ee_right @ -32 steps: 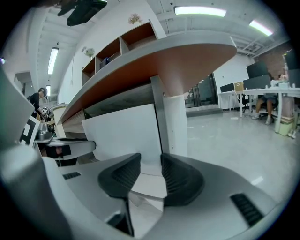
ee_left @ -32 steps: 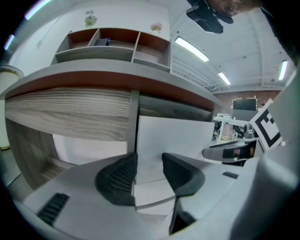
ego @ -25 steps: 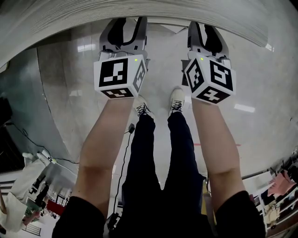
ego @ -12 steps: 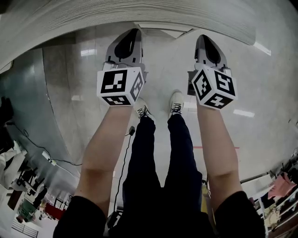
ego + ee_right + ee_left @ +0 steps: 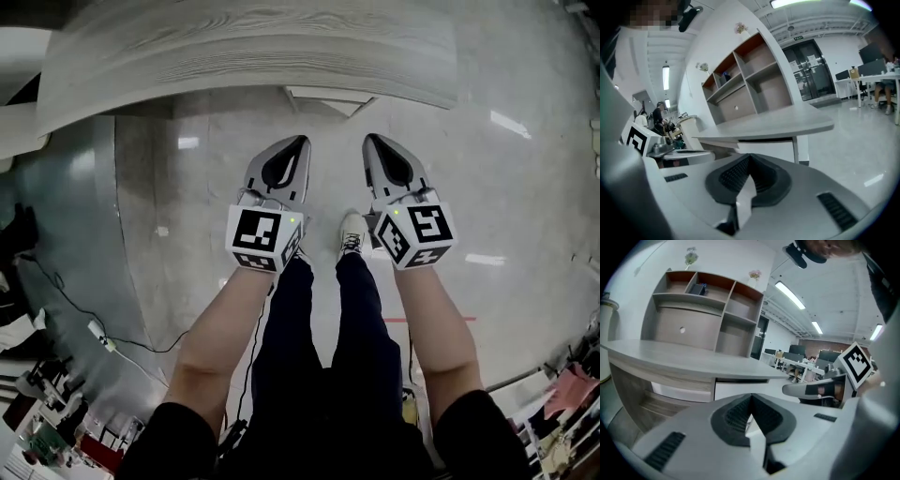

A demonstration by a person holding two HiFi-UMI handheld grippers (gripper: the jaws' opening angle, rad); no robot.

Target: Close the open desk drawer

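The grey wood-grain desk (image 5: 253,52) runs across the top of the head view. A white drawer front (image 5: 328,95) shows just under its front edge, and from the gripper views it looks pushed in below the desktop (image 5: 740,389) (image 5: 768,146). My left gripper (image 5: 302,141) and right gripper (image 5: 367,139) hover side by side over the floor, short of the desk and touching nothing. Both are shut with nothing between the jaws (image 5: 751,397) (image 5: 749,157). Each gripper view catches the other gripper beside it: the right gripper (image 5: 787,390) and the left gripper (image 5: 710,154).
A shelf hutch (image 5: 708,310) stands on the desktop. My legs and white shoes (image 5: 354,232) are below the grippers on the glossy floor. A black cable (image 5: 94,319) trails at the left. Office desks and chairs (image 5: 797,366) stand far behind.
Both grippers have drawn back from the desk edge toward my body, and their jaws have gone from open to shut. More of the desktop shows in the head view.
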